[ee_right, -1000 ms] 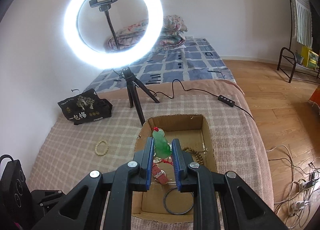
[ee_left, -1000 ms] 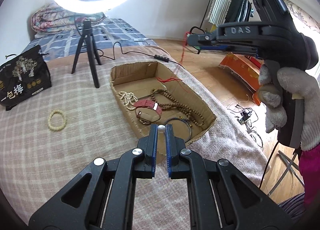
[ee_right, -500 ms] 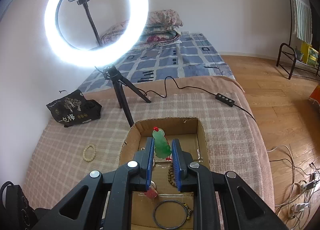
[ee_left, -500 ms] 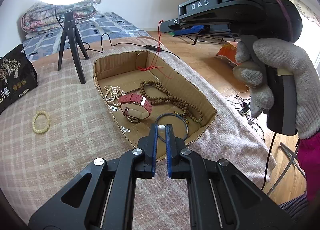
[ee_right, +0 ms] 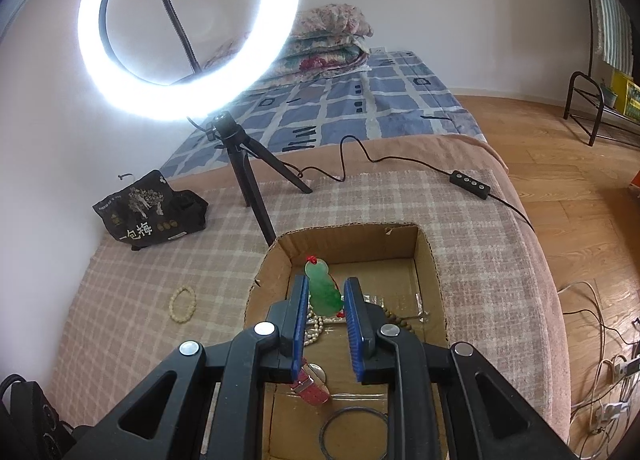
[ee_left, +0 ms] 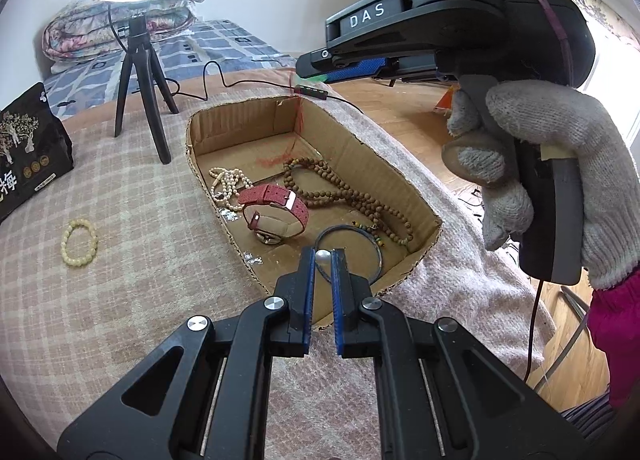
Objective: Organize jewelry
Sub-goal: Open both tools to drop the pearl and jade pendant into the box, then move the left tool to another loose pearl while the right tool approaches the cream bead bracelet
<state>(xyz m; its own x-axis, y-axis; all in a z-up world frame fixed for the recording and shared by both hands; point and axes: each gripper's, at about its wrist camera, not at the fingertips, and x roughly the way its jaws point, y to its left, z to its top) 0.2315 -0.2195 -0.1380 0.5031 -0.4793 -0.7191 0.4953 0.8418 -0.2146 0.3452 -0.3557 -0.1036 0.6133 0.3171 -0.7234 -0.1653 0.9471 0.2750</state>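
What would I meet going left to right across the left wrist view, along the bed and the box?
Black bag → cream bead bracelet → tripod → red watch → brown bead necklace → gloved hand.

Green pendant (ee_right: pixel 323 289), red watch strap (ee_left: pixel 276 202), brown beads (ee_left: pixel 340 190), cream bracelet (ee_left: pixel 79 237) at nine o'clock on the pink plaid blanket (ee_left: pixel 140 260).

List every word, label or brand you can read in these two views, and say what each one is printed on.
"DAS": white letters on the side of the right gripper, seen from the left wrist.
"一包梅": large characters on the black pouch lying on the plaid blanket.
The pouch's smaller print and round gold emblems: too small to read.
Control box on the lamp cable: buttons only, no legible marking.
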